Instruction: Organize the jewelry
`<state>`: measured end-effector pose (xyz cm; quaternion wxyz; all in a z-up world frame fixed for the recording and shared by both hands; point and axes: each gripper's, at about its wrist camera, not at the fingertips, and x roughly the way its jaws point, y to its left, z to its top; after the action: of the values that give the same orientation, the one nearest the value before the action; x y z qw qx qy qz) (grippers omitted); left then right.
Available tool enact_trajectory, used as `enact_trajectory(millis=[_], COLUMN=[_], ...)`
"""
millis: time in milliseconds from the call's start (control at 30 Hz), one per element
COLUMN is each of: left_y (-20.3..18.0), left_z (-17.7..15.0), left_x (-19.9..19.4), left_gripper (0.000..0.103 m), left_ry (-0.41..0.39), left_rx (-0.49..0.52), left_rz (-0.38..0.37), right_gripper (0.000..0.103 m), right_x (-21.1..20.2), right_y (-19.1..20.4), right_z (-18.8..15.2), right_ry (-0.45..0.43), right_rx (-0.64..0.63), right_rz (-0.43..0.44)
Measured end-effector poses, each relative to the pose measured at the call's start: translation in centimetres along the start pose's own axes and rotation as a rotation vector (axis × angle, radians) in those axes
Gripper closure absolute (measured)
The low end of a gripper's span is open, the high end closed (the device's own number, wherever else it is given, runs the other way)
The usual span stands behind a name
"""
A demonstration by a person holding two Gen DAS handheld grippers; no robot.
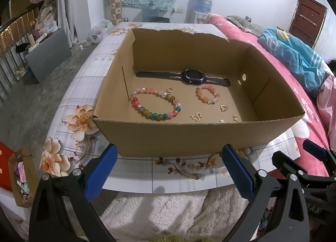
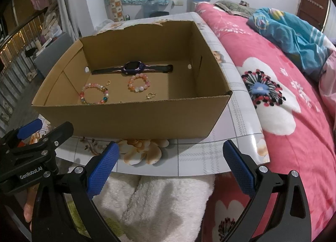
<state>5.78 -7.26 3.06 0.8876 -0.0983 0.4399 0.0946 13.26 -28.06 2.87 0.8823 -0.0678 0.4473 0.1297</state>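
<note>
Both tongs, left (image 1: pixel 168 168) and right (image 2: pixel 171 166), hang wide open and empty off the desk's (image 2: pixel 210 158) near edge, jewelry lying in the cardboard box (image 1: pixel 189 137), where reaching over its wall risks nudging the tiny charms (image 1: pixel 197 117).

In your right wrist view, you can read "GenRobot.AI" in white letters on the black body of the left gripper (image 2: pixel 36 135), low at the left edge of the picture. In your left wrist view, the black body of the right gripper (image 1: pixel 298 151) carries pale letters near the lower right edge; they stand upside down and partly cut off, and they look like "OAS", though you cannot be sure. You find no other readable words or numbers.
</note>
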Motion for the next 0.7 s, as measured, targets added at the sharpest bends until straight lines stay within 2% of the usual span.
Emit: enact_trajectory(millis=[700], left_y=[0.28], left_z=[0.06], left_x=[0.04], left_gripper=[0.006], left_ry=[0.009], left_rx=[0.001], left_rz=[-0.002], right_gripper=[0.008], right_x=[0.05], right_y=[0.28], right_z=[0.07], right_ry=[0.001], right_rx=[-0.006], right_rz=[0.004])
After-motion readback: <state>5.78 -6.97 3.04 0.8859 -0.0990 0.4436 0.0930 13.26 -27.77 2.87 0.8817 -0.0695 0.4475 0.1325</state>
